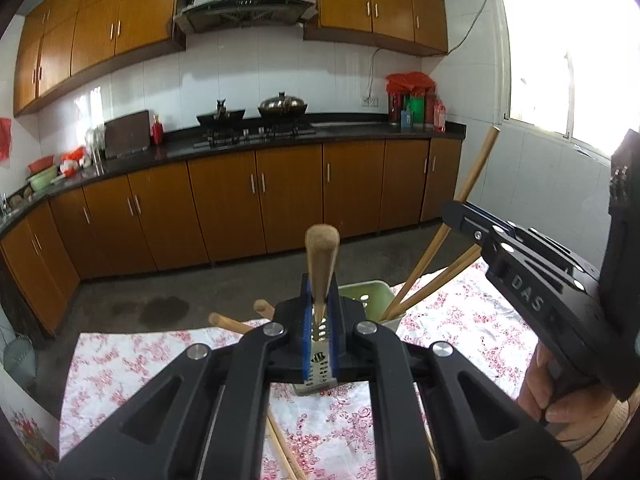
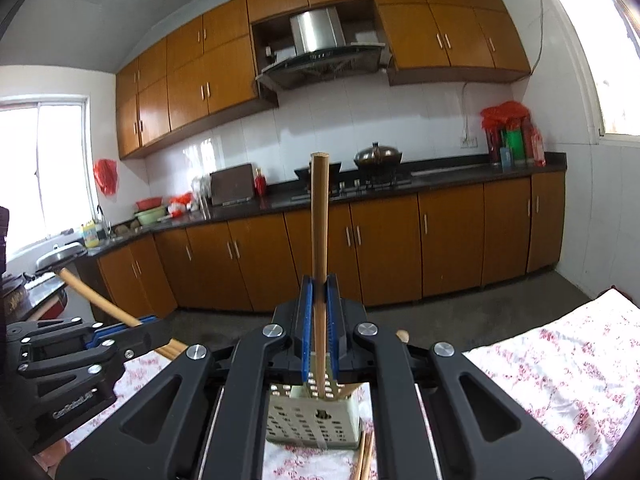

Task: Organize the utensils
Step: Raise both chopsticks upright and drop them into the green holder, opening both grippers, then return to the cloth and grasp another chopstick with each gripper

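Note:
In the left wrist view my left gripper [image 1: 320,284] is shut on a wooden-handled spatula [image 1: 322,256]; its handle points up and its perforated metal blade [image 1: 318,364] hangs below the jaws. A pale green utensil holder [image 1: 366,290] stands just beyond on the floral cloth. My right gripper [image 1: 458,212] is shut on a long wooden stick [image 1: 478,172] that slants down into the holder beside another stick. In the right wrist view the right gripper [image 2: 319,280] pinches that wooden stick [image 2: 319,220] upright over the perforated holder [image 2: 304,420]. The left gripper [image 2: 148,322] is at the left with the spatula handle [image 2: 92,294].
Loose chopsticks [image 1: 282,454] lie on the floral tablecloth [image 1: 120,364] near me, and two more wooden handles [image 1: 226,322] lie left of the holder. A hand [image 1: 560,396] grips the right tool. Beyond the table's far edge are a bare floor and brown kitchen cabinets [image 1: 256,196].

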A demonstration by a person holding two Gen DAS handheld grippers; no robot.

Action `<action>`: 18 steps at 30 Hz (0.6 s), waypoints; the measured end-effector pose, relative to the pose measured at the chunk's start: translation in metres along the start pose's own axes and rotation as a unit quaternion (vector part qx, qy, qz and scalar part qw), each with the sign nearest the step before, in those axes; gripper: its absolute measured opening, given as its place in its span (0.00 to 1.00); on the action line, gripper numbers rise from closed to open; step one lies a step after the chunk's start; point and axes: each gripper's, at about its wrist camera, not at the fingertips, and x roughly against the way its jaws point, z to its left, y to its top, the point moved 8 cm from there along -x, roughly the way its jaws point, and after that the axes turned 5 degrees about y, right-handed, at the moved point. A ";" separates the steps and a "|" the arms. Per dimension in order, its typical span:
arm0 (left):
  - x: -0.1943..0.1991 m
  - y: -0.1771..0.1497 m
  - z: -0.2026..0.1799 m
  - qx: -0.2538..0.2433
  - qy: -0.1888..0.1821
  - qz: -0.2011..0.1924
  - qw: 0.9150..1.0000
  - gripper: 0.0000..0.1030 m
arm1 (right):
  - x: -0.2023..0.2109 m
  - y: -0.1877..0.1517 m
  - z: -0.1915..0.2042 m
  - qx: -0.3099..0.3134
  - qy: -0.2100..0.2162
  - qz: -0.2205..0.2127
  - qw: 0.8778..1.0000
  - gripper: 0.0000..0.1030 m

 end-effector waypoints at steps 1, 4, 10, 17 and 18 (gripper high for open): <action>-0.003 -0.002 0.002 0.004 -0.003 0.004 1.000 0.08 | 0.000 -0.001 0.000 -0.001 0.002 0.004 1.000 0.08; -0.006 -0.003 0.006 0.017 -0.007 0.007 1.000 0.09 | 0.004 0.000 0.002 -0.001 0.002 0.009 1.000 0.25; 0.004 0.002 0.016 0.035 -0.011 -0.009 0.999 0.18 | 0.025 0.017 0.004 0.007 0.000 -0.014 1.000 0.35; 0.060 -0.006 0.043 0.065 0.008 -0.058 0.996 0.29 | 0.070 0.010 -0.008 0.006 -0.021 -0.017 1.000 0.35; 0.067 -0.014 0.050 0.068 0.019 -0.059 0.996 0.30 | 0.070 0.005 -0.011 0.004 -0.025 -0.009 1.000 0.35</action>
